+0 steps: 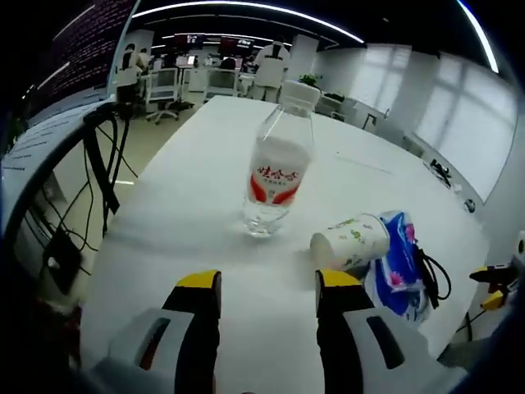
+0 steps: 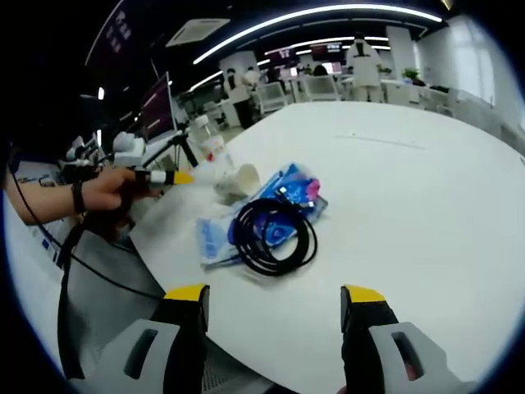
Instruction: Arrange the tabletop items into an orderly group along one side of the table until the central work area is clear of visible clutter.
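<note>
A clear plastic water bottle with a red-and-white label stands upright on the big white table. Near it, a white paper cup lies tipped over, touching blue plastic packets. A coiled black cable rests on them. The left gripper and right gripper are both wide open, holding nothing.

The bottle is clear glossy plastic with a printed label, and the cup looks like matt paper. The desk is smooth matt white, the blue packet shiny plastic film, and the coiled cable glossy black.
</note>
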The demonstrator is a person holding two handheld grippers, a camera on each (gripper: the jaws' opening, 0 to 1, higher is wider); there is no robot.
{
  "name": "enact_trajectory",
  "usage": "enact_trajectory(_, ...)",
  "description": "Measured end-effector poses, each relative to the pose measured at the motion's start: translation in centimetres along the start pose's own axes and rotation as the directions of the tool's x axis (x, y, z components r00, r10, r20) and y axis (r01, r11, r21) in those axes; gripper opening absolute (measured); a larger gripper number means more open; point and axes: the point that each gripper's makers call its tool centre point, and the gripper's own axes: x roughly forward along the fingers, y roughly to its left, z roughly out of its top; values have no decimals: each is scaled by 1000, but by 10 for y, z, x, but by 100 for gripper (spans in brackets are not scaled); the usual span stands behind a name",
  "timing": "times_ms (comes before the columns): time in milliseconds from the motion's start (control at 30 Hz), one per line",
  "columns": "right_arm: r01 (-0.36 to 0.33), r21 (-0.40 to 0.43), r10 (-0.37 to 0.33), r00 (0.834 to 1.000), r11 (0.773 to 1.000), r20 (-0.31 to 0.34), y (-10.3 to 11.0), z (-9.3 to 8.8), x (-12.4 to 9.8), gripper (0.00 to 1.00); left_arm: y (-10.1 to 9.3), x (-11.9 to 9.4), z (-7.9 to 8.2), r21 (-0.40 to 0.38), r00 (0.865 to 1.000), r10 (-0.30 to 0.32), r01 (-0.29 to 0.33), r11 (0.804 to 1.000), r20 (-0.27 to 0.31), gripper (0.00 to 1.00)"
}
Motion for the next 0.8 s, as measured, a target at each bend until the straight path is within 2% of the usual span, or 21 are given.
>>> enact_trajectory(100, 1, 1, -1, 1000, 1000, 2, 0, 0, -1, 66, -3, 2, 3, 32, 1000, -16, 16, 999, -1, 45)
enact_trajectory(167, 3, 3, -3, 1000, 1000, 6, 0, 0, -1, 66, -13, 3, 4, 66, 1000, -27, 28, 997, -6, 45)
enact_trajectory(233, 6, 6, -6, 1000, 1000, 7, -1, -1, -3, 66, -14, 2, 3, 132, 999, -42, 44, 990, -18, 45)
enact_trajectory(300, 8, 8, -8, 1000, 1000, 9, -2, -2, -3, 66, -18, 1, 0, 244, 998, -43, 52, 968, -43, 45)
enact_trajectory(400, 10, 10, -10, 1000, 1000, 12, -1, -2, -4, 66, -32, 2, 0, 356, 996, -60, 78, 931, -62, 45)
enact_trajectory(433, 9, 11, -9, 1000, 1000, 12, 0, -2, -5, 66, -35, 3, 0, 403, 996, -60, 83, 912, -70, 45)
enact_trajectory(500, 8, 10, -8, 1000, 1000, 9, 1, -3, -5, 66, -45, 4, 0, 439, 994, -81, 107, 892, -78, 45)
enact_trajectory(533, 7, 9, -7, 1000, 1000, 7, 2, -4, -6, 66, -41, 6, 1, 449, 993, -83, 110, 887, -80, 45)
enact_trajectory(567, 6, 8, -6, 1000, 1000, 7, 2, -4, -5, 66, -42, 8, 0, 476, 991, -93, 126, 870, -91, 45)
enact_trajectory(633, 6, 9, -6, 1000, 1000, 9, 3, -3, -5, 66, -47, 11, 1, 490, 990, -104, 140, 860, -99, 45)
enact_trajectory(800, 7, 10, -7, 1000, 1000, 14, 4, -2, -6, 66, -51, 14, 2, 504, 988, -116, 154, 850, -106, 44)
